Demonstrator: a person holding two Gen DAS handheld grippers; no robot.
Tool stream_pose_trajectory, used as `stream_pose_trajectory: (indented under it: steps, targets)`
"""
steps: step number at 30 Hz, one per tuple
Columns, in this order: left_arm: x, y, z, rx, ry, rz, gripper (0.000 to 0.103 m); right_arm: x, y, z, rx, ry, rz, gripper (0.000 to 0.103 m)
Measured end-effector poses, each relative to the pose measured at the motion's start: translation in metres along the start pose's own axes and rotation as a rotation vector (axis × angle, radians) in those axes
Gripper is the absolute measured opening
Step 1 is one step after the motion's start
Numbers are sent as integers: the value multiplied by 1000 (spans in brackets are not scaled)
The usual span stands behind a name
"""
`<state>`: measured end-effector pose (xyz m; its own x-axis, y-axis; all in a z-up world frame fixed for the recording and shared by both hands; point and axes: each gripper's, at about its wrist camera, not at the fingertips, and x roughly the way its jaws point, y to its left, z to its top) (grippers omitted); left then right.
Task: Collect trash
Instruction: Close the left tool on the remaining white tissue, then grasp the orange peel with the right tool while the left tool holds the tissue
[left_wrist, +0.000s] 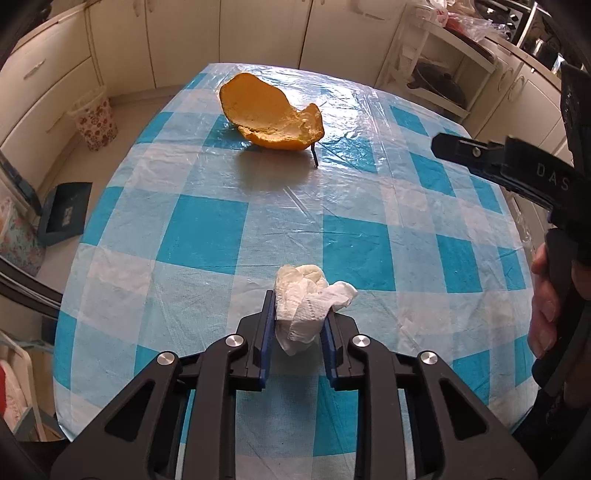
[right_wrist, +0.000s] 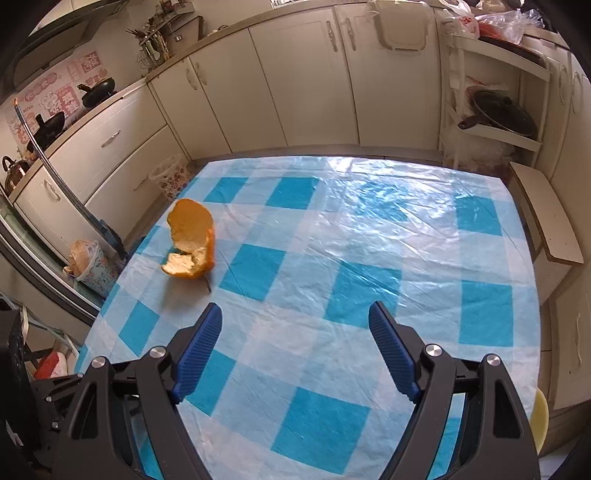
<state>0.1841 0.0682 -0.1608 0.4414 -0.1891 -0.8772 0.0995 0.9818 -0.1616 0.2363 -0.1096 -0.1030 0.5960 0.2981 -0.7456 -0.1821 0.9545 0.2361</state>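
Blue-padded fingers (left_wrist: 266, 325) of the left gripper (left_wrist: 299, 325) are closed to a narrow gap on a crumpled white paper towel wad (left_wrist: 308, 304); both pads press its sides. Wad sits at the near middle of the table, whether lifted or resting on the cloth can't be told. Its lower end is hidden behind the jaws.

Right gripper (right_wrist: 295, 332) is spread wide with nothing between its ribbed blue pads, hovering over the blue-and-white checked plastic tablecloth (right_wrist: 369, 236). From the left wrist view only one of its black fingers (left_wrist: 476, 155) shows, coming in from the right edge; the rest is cut off. A hand (left_wrist: 546, 295) on its grip is partly visible at the same edge.

Large curled orange fruit peel (left_wrist: 269, 110), pith side up, lies at the far side of the table, well apart from the wad. A thin dark stem-like bit (left_wrist: 314, 157) pokes out under it; what it is can't be made out.

Writing: white letters "DAS" on the right gripper body, cut off by the frame. Pink wall stickers (right_wrist: 55, 96) behind the stove carry characters too small to read.

Floral-pattern waste bin (left_wrist: 96, 122) on the floor beyond the table's left corner; contents not visible.
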Motion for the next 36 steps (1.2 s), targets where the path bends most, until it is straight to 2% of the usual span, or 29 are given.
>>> stream_pose_trajectory:
  steps: [7,12,14,16,17,18,24,32,36]
  targets:
    - [-2,7,-1,-20,10,-6,21,67,35,27,43,80,100,78]
    - [-4,14,0,-41,14,-15,21,96,55,35,30,88,93,77]
    - [-4,15,0,-45,16,-16,21,102,61,35,14,89,80,69]
    - [-5,17,0,-46,17,-14,21,109,66,34,-3,112,73,43]
    - [-4,18,1,-47,17,-12,21,110,67,32,-13,119,73,35]
    - [-4,18,1,-47,17,-10,21,110,69,30,-25,119,69,22]
    - [-5,13,-1,-36,8,14,21,68,43,14,-11,88,73,16]
    - [-9,-9,-12,9,-5,19,21,-18,-30,-41,35,89,-17,16]
    - [-13,-26,-16,39,-23,13,21,-57,-46,-60,54,48,-39,16]
